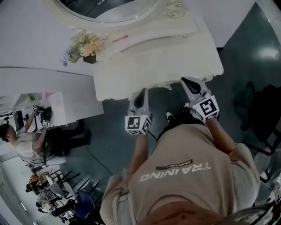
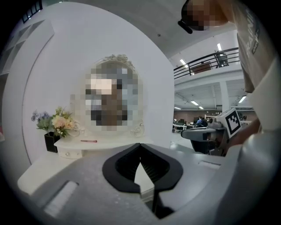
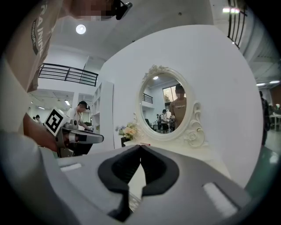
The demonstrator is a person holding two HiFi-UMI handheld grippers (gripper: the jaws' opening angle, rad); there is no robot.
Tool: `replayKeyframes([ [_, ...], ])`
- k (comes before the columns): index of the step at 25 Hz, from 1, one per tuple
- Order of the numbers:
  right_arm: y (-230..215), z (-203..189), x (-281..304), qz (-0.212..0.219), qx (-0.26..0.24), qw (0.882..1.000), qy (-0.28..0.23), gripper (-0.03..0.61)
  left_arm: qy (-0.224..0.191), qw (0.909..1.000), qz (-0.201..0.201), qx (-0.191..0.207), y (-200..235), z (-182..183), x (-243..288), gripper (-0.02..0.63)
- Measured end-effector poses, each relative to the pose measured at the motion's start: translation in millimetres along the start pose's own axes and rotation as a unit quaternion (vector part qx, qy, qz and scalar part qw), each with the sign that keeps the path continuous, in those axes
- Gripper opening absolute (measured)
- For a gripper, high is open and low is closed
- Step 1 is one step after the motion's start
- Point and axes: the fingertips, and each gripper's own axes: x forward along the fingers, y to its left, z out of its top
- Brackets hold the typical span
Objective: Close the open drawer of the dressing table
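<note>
Overhead, the white dressing table (image 1: 153, 57) stands just beyond the person, its oval mirror (image 1: 105, 9) at the far side. A bunch of flowers (image 1: 85, 46) sits on the far left of the surface, with a thin red stick (image 1: 119, 39) just right of it. The left hand-held gripper (image 1: 139, 94) and the right hand-held gripper (image 1: 189, 82) both point at the table's near edge. Each has its jaws pressed together on nothing. The drawer lies under that near edge, and no view shows whether it is open.
</note>
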Motion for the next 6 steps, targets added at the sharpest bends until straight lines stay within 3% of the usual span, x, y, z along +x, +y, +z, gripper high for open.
replayKeyframes([
  [6, 20, 15, -25, -0.021, -0.008, 1.0, 0.006, 0.005, -0.029, 0.9992, -0.024, 0.009, -10, 34, -15, 0.0],
])
